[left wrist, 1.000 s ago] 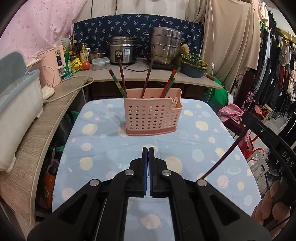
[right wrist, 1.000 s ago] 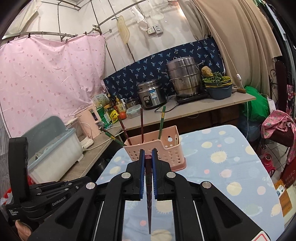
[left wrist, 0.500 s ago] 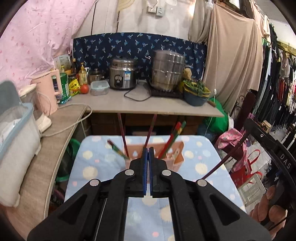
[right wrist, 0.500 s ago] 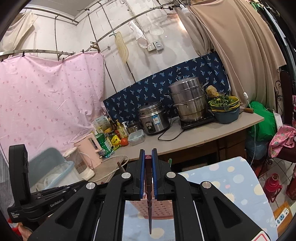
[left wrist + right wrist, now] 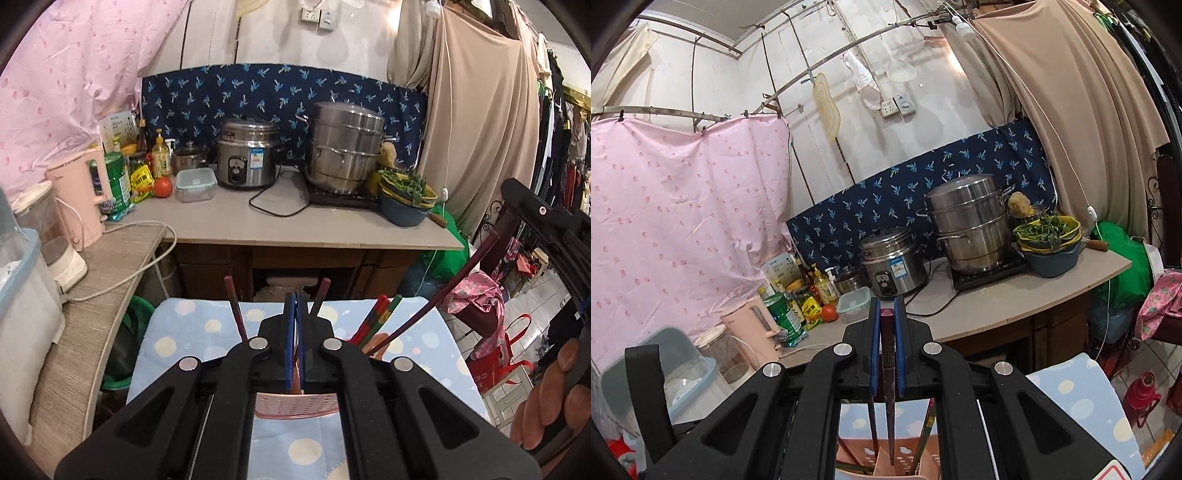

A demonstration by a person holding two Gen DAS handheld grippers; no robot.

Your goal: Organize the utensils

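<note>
A pink perforated utensil holder (image 5: 295, 404) stands on the dotted blue tablecloth (image 5: 177, 332), mostly hidden under my left gripper (image 5: 294, 306), which is shut and empty above it. Several chopsticks (image 5: 236, 314) stick up from the holder. My right gripper (image 5: 886, 314) is shut on a dark brown chopstick (image 5: 888, 406), held upright with its tip just over the holder (image 5: 897, 461). In the left wrist view that chopstick (image 5: 443, 295) slants down from the right gripper toward the holder's right side.
Behind the table is a counter (image 5: 295, 225) with a rice cooker (image 5: 247, 158), steamer pot (image 5: 347, 144), bowls of greens (image 5: 406, 199), bottles and a pink kettle (image 5: 81, 195). A side shelf (image 5: 92, 295) with a plastic bin lies left. Clothes hang at right.
Both grippers have moved forward and tilted up; the holder slid from mid-frame to beneath them. The right gripper's chopstick tip now hangs over the holder.
</note>
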